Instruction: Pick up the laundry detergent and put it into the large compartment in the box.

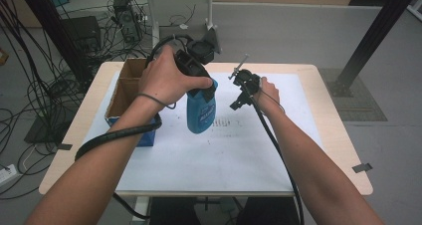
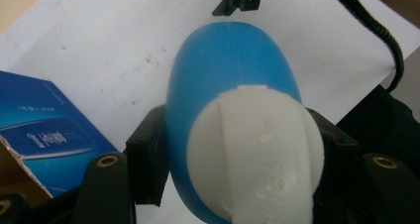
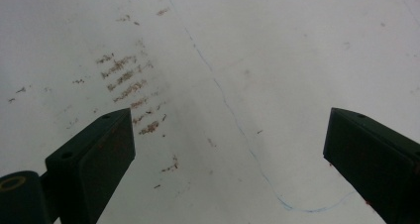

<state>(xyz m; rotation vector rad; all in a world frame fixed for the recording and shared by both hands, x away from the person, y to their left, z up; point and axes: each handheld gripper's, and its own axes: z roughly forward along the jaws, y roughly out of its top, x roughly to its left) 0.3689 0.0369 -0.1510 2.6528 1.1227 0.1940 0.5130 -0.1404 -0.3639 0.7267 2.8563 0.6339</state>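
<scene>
Item, near: your left tool (image 1: 203, 88) is gripping the glossy blue plastic bottle with white cap (image 1: 200, 113), hanging above the white-sheeted worktop (image 1: 239, 155). Beside it: your right tool (image 1: 242, 93) is hovering, jaws spread, empty. Farther left: open blue cardboard box (image 1: 130, 105) is sitting.

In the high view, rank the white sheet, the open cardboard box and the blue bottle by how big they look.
1. White sheet, far the largest, covering most of the table.
2. Cardboard box, partly hidden by the left forearm.
3. Blue bottle, held up in the left tongs, so nearer the camera and looking bigger than it is.
</scene>
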